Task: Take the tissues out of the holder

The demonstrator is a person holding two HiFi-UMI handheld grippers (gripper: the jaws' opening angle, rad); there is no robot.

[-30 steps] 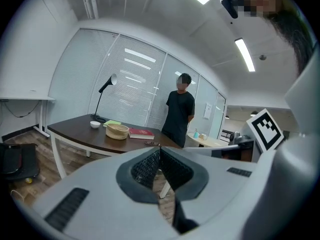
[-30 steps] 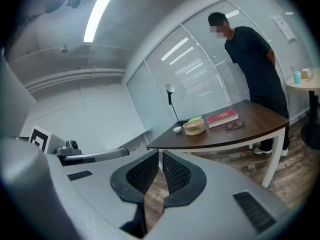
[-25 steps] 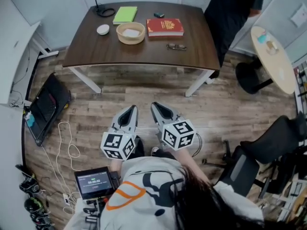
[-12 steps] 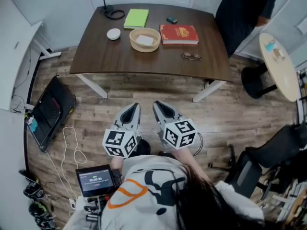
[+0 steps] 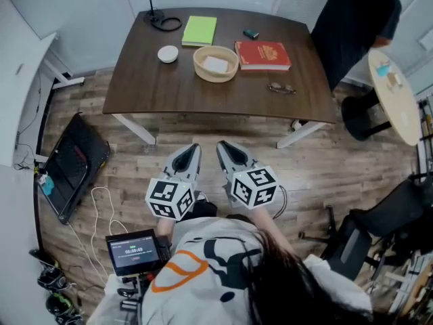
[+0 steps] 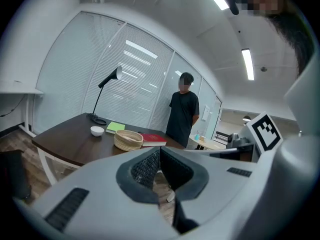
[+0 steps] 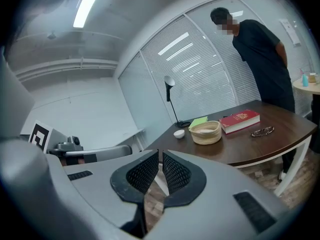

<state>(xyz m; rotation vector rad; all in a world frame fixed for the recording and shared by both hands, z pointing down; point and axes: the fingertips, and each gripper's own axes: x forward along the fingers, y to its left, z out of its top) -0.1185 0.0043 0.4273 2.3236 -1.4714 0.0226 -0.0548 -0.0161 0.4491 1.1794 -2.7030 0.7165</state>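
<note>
the left gripper (image 5: 190, 153) has its fingers pressed together at the tips, and nothing sits between the ribbed pads (image 6: 145, 168). the right gripper (image 5: 224, 152) shows its pads (image 7: 175, 173) drawn almost together, with only a thin slit between them, and nothing in that slit either. both grippers hang side by side over the wooden floor, short of the near edge of the table (image 5: 203, 100), touching nothing.

the tissues (image 5: 216, 64) lie inside the round woven holder (image 5: 215, 78), which stands on the table near the middle of its far edge, well apart from both grippers. a red book (image 5: 262, 55) lies just right of the holder and a small white bowl (image 5: 168, 53) to its left. a green notebook (image 5: 200, 30) lies at the far edge, and glasses (image 5: 281, 88) rest toward the right edge.
</note>
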